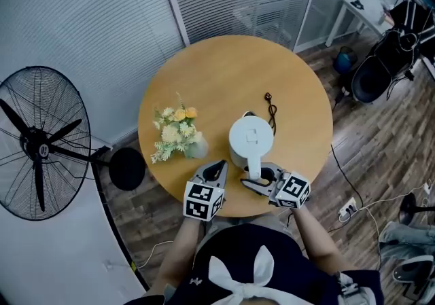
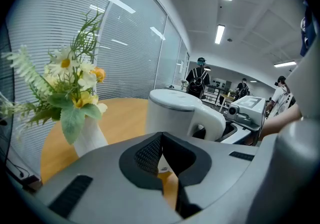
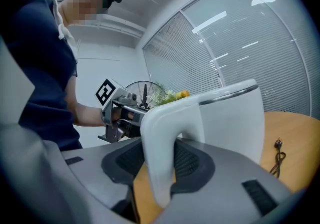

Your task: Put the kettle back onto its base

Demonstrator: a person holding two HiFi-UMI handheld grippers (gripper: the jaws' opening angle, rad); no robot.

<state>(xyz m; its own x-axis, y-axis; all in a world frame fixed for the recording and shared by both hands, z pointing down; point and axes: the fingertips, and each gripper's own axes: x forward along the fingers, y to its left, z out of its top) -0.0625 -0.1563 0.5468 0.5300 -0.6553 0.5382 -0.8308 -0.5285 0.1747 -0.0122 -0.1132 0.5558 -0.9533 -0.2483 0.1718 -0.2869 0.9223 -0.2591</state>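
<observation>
The right gripper (image 1: pixel 260 178) has its fingers clamped on the kettle (image 1: pixel 250 139) handle; left gripper (image 1: pixel 221 164) fingers closed, empty. Next: seat it squarely on its base.

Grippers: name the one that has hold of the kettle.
The right gripper: its jaws clamp the handle of the white kettle. The left gripper is shut on nothing, beside the kettle.
</observation>
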